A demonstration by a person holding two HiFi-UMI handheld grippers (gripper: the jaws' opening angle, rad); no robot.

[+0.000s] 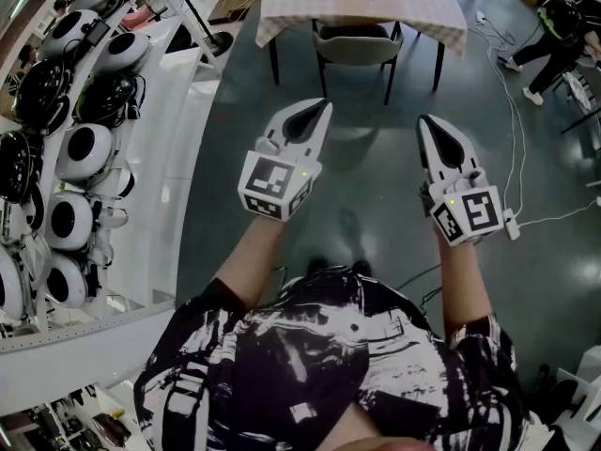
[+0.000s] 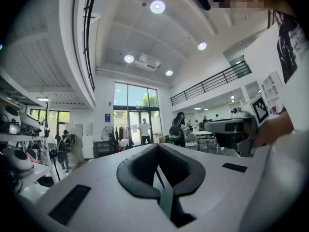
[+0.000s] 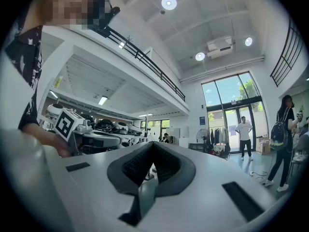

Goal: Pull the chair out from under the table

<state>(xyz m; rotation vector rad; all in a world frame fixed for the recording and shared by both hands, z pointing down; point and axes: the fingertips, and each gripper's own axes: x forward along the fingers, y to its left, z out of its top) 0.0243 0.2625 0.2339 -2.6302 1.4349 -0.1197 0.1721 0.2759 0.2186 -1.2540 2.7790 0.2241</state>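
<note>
Holding my smooth, white, pointed left gripper (image 1: 322,106) and right gripper (image 1: 424,120) over the glossy dark floor (image 1: 376,172), I have both pinched together, empty. Ahead, well apart from them, the grey curved-backed chair (image 1: 357,45) sits tucked under the tabletop (image 1: 362,3) draped in checked cloth.

No legible text anywhere.
The left gripper (image 1: 323,105) and right gripper (image 1: 425,120) bear only black-and-white square markers; the blue wall sign (image 3: 201,121) is too small to read.
</note>
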